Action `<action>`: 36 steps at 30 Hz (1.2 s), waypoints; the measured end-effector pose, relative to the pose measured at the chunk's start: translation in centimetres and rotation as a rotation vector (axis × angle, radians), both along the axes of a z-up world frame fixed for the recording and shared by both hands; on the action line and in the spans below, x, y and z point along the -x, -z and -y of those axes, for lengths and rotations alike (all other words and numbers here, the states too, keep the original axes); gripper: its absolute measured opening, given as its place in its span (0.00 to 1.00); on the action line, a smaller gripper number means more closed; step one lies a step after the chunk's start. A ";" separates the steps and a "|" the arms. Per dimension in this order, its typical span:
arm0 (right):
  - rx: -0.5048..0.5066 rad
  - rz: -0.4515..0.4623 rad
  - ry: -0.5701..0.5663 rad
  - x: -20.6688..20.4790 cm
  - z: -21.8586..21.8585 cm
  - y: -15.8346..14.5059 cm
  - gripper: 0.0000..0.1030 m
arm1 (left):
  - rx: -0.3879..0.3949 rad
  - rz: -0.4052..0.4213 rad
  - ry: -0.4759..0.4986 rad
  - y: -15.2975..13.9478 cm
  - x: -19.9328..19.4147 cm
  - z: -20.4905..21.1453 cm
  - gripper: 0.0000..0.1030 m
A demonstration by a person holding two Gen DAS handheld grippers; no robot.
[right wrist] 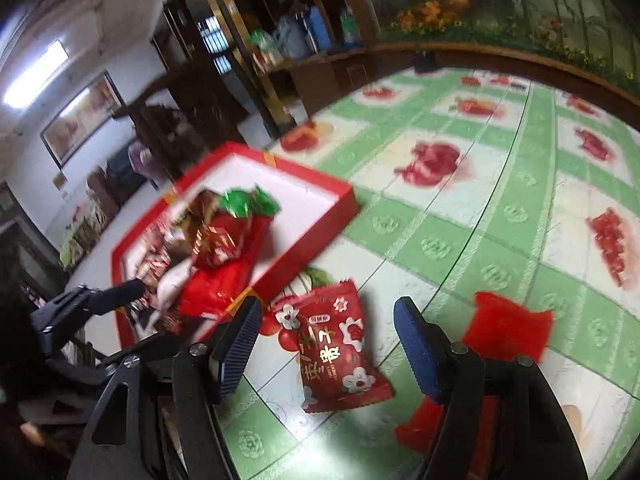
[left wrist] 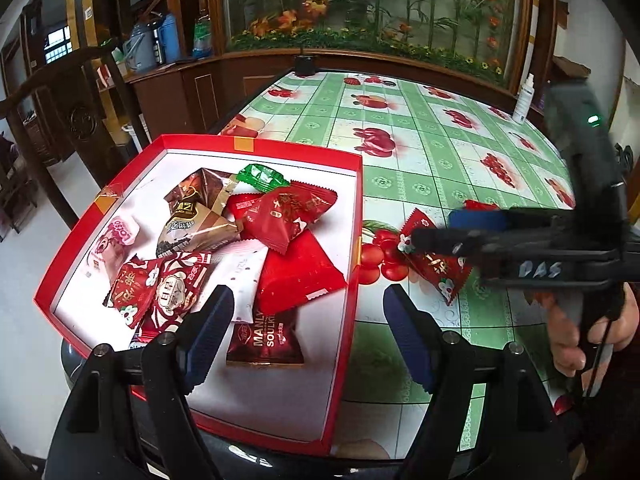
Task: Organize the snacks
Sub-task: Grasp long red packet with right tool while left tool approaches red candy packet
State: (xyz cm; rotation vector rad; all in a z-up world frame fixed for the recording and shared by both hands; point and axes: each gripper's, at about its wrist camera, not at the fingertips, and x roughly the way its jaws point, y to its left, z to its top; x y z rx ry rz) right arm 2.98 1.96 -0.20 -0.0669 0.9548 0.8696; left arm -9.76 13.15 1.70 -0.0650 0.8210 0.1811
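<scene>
A red box (left wrist: 356, 208) with a white floor holds several snack packets, red, brown, green and white. It also shows in the right wrist view (right wrist: 344, 196). My left gripper (left wrist: 308, 320) is open and empty over the box's near right part. A red flowered snack packet (right wrist: 340, 344) lies flat on the tablecloth just right of the box; it also shows in the left wrist view (left wrist: 434, 266). My right gripper (right wrist: 326, 344) is open around this packet, one finger on each side, apart from it. In the left wrist view the right gripper (left wrist: 448, 228) hangs over the packet.
A plain red packet (right wrist: 508, 326) lies right of the right gripper, and another red packet (right wrist: 424, 424) sits under its right finger. The table has a green fruit-print cloth (left wrist: 420, 152). A white spray bottle (left wrist: 524, 100) stands at the far right edge. The box overhangs the table's near left edge.
</scene>
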 end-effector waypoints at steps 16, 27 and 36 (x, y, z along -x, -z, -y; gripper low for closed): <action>-0.045 -0.185 0.018 -2.3 6.1 0.8 0.42 | 0.036 -0.032 0.036 0.2 -0.6 1.1 0.75; -0.146 -0.207 0.175 -3.6 12.8 -0.9 0.57 | -0.016 -0.047 0.170 -0.7 -4.1 7.7 0.75; 0.115 -0.058 0.241 -2.6 9.7 0.5 0.58 | 0.012 -0.128 0.085 1.5 -6.1 9.1 0.75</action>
